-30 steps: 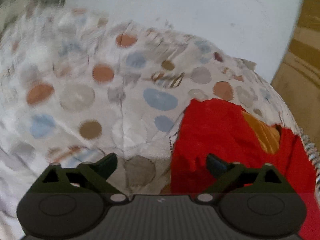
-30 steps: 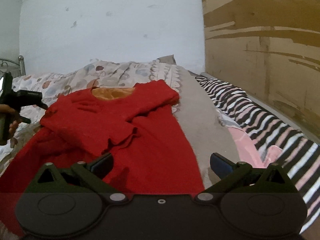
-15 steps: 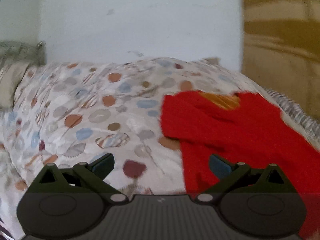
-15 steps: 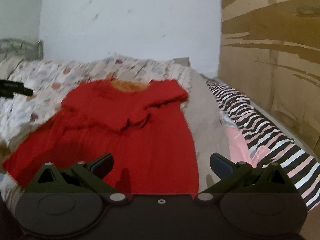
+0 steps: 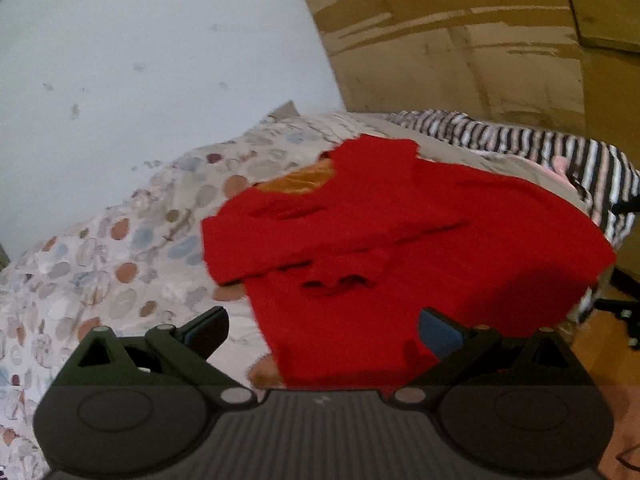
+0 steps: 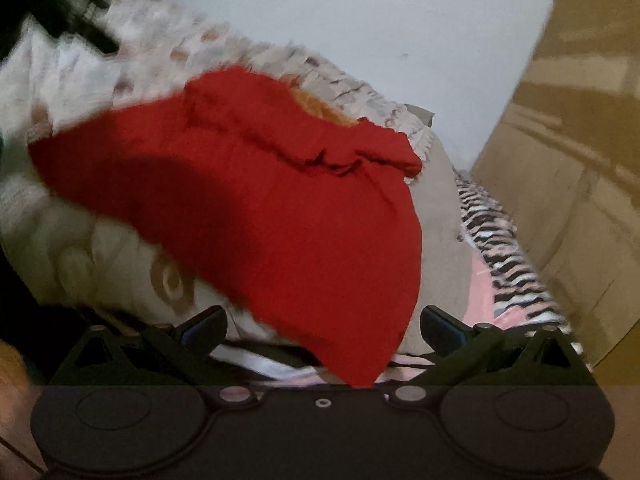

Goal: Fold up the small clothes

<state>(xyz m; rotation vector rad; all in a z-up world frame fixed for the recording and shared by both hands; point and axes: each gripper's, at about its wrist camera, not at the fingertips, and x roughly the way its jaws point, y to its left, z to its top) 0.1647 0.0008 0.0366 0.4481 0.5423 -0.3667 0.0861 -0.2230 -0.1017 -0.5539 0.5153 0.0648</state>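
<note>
While the red garment (image 5: 384, 248) lies spread on the bed's dotted cover (image 5: 100, 272), sleeves folded across its chest, the left claw (image 5: 322, 326) stands spread above its lower edge, gripping nothing. Right claw (image 6: 324, 326) likewise spread, empty, over the hem corner; striped cloth (image 6: 504, 248) lies beside the garment

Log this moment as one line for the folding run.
red top flat on dotted bedspread, sleeves folded in | left claw open | right claw open | nothing gripped
</note>
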